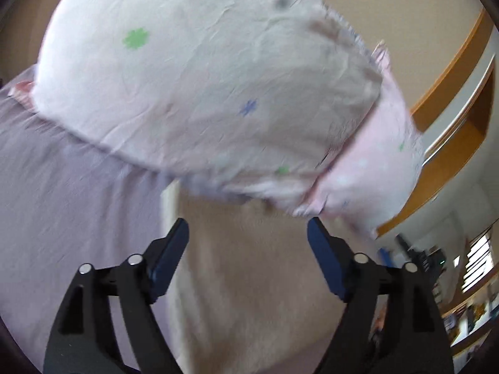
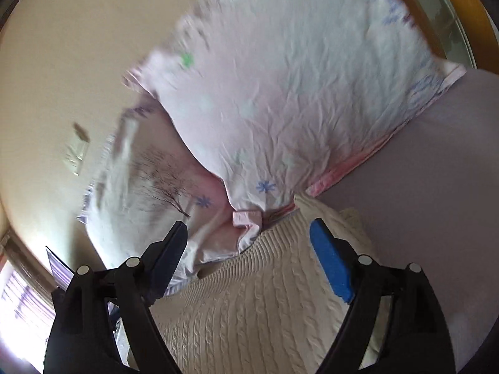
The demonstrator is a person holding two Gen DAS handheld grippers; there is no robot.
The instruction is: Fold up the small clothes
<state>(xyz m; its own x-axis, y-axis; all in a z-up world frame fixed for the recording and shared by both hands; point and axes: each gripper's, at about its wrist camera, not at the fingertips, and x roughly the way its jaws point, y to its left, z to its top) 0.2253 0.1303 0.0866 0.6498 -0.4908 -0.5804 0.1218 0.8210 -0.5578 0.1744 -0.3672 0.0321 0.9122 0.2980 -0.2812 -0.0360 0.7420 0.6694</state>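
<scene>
A small pale pink garment (image 1: 202, 93) with green and blue flower prints lies crumpled on a lilac sheet (image 1: 62, 187); it also shows in the right wrist view (image 2: 280, 93). My left gripper (image 1: 248, 230) is open and empty, just short of the garment's near edge. My right gripper (image 2: 249, 233) is open and empty, over a cream cable-knit sweater (image 2: 249, 305) that lies against the pink garment's edge. Both views are motion-blurred.
The lilac sheet (image 2: 436, 187) covers the surface. A beige wall (image 2: 62, 93) with a switch plate (image 2: 75, 152) is to the left. A wooden shelf frame (image 1: 452, 109) and a bright window (image 1: 477, 261) are to the right.
</scene>
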